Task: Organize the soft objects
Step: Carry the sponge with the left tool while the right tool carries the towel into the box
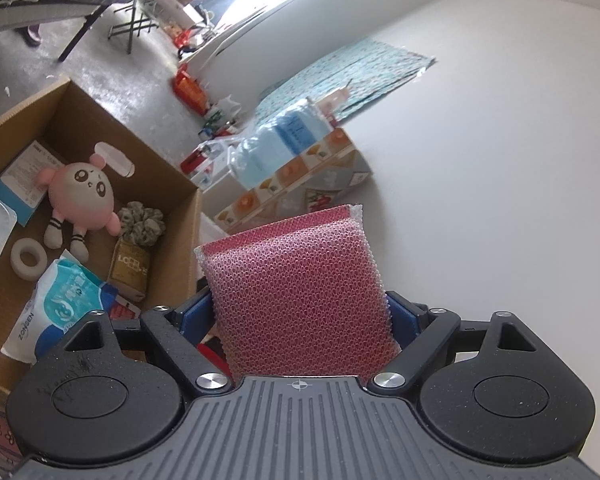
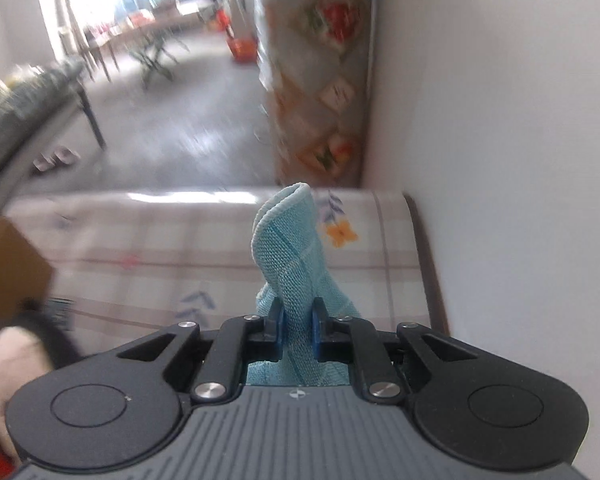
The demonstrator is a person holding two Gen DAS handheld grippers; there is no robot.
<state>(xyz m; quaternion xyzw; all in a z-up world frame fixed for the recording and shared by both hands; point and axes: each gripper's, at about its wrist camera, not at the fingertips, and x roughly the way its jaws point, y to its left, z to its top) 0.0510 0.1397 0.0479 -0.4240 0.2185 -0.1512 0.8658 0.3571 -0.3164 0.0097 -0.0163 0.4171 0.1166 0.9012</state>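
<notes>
left wrist: my left gripper [image 1: 302, 312] has its fingers clamped wide on the pink mesh sponge [image 1: 300, 292], held beside the cardboard box [image 1: 172, 196]. right wrist: my right gripper [image 2: 297, 328] pinches the blue cloth [image 2: 288, 256] narrowly, above the checked surface [image 2: 140, 236].

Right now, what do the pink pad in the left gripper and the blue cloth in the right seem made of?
Pink pad: looks like foam wrapped in shiny plastic mesh; honeycomb netting shows. Blue cloth: seems a soft, matte knit, maybe microfibre; fine weave and stitched edge show.
</notes>
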